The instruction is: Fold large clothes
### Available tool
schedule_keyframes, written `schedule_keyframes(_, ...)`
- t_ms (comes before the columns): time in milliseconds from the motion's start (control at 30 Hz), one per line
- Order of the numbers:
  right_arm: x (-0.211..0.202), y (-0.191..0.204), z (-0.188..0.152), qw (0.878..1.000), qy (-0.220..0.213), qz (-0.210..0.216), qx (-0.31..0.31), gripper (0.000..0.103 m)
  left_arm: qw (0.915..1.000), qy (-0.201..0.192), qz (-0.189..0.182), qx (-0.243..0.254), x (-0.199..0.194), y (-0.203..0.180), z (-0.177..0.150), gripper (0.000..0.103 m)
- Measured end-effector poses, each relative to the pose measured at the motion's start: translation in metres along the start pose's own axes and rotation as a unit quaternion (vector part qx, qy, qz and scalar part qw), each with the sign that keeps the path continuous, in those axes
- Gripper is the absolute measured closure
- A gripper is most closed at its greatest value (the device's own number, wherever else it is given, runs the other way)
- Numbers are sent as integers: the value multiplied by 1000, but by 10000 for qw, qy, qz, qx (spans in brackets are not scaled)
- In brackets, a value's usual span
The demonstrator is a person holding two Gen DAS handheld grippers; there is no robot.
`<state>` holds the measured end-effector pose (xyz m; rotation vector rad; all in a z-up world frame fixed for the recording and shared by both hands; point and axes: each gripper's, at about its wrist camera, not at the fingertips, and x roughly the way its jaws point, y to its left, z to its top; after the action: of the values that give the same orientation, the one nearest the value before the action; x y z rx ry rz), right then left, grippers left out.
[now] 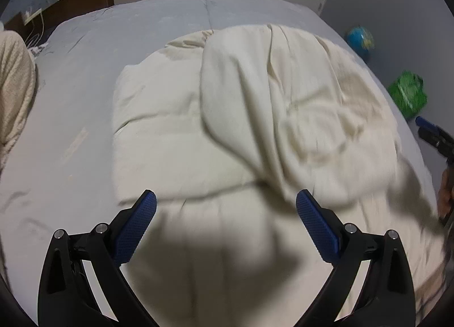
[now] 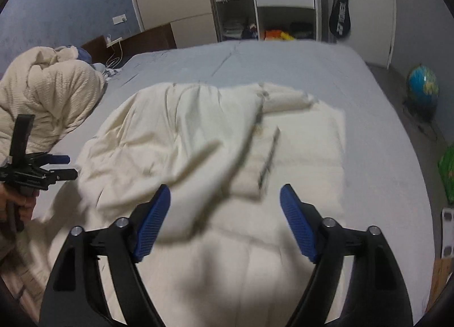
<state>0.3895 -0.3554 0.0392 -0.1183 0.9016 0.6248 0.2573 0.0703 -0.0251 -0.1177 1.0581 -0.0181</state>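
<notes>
Cream garment (image 1: 227, 117) rumpled on grey bed (image 1: 85, 51); left hand-held gripper (image 1: 226, 199) and right hand-held gripper (image 2: 225, 193) both spread, empty.

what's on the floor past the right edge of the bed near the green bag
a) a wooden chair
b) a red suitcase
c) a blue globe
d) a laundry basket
c: a blue globe stands on the floor beside the grey bed, a little beyond the green bag; the left wrist view shows the same pair there.
</notes>
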Motion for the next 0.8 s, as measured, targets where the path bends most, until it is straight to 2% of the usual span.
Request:
schedule_keyframes(200,-34,-34,-49,9963,643,128,548,24,9993,344,58,100,-33,29,-40,8)
schedule_keyframes(433,-63,-84,-100,9807,1168,219,1550,24,9945,928,-51,-486,-54,68,-86,9)
schedule_keyframes(567,-71,-102,-128,9671,1416,320,2091,24,9887,1304,-201,-712,-54,79,-109,12)
schedule_keyframes(667,-72,-107,-145,9578,1618,501,2320,24,9831,1630,-374,-749,-42,81,-115,14)
schedule_keyframes(800,-71,-104,-155,9499,1762,666,2495,24,9773,1863,-463,-895,-29,87,-112,20)
